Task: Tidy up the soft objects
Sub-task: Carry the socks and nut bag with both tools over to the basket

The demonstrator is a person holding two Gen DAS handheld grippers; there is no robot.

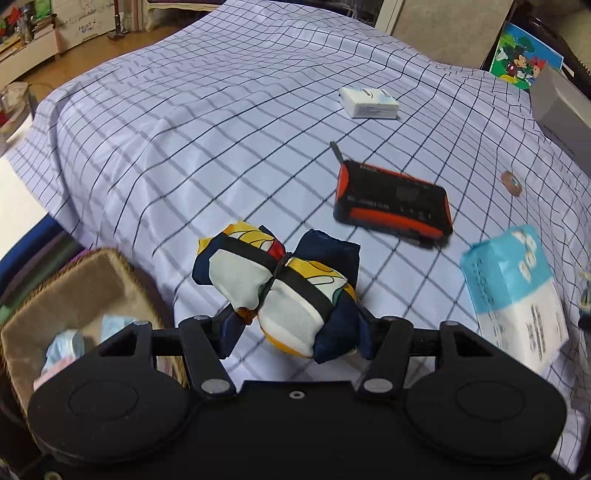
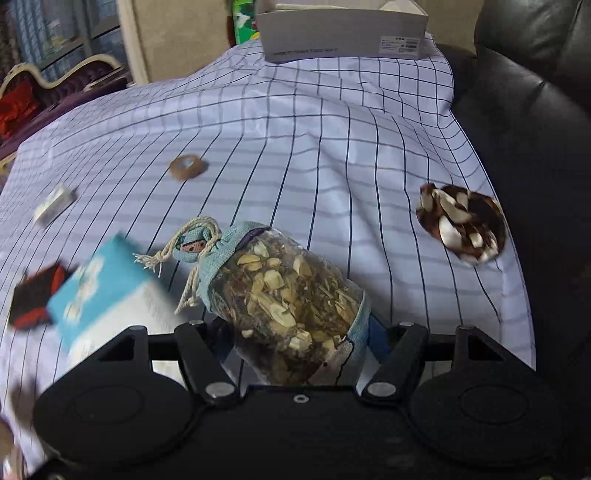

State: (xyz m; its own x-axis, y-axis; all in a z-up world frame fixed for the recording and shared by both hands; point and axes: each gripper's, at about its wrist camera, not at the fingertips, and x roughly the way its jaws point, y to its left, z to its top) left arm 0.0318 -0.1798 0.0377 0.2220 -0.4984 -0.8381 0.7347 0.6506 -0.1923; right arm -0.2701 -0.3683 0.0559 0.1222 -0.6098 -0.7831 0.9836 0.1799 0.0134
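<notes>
Left gripper (image 1: 295,325) clamps a folded cloth bundle (image 1: 275,286), navy, white and yellow, tied with a dark band; bundle held above the checked sheet (image 1: 207,122). Basket (image 1: 55,295) sits at 8 o'clock of the bundle, off the sheet's edge, with pale blue items inside. Black-orange device (image 1: 393,201) lies at 1 o'clock, white box (image 1: 369,102) farther up near 12, tissue pack (image 1: 515,295) at 3 o'clock, tape roll (image 1: 511,182) at 2.

Right gripper (image 2: 295,332) grips a sachet (image 2: 291,299), clear-fronted, full of dried slices, blue cloth top drawn shut with a cream cord (image 2: 181,258); raised off the sheet, neck pointing to 10 o'clock. Brown-white scrunchie (image 2: 461,223) rests at 2 o'clock near the sheet's edge, beside a black leather seat (image 2: 535,129). Tape roll at 11, tissue pack at 9, blurred. Grey carton (image 2: 343,31) at 12, far end.
</notes>
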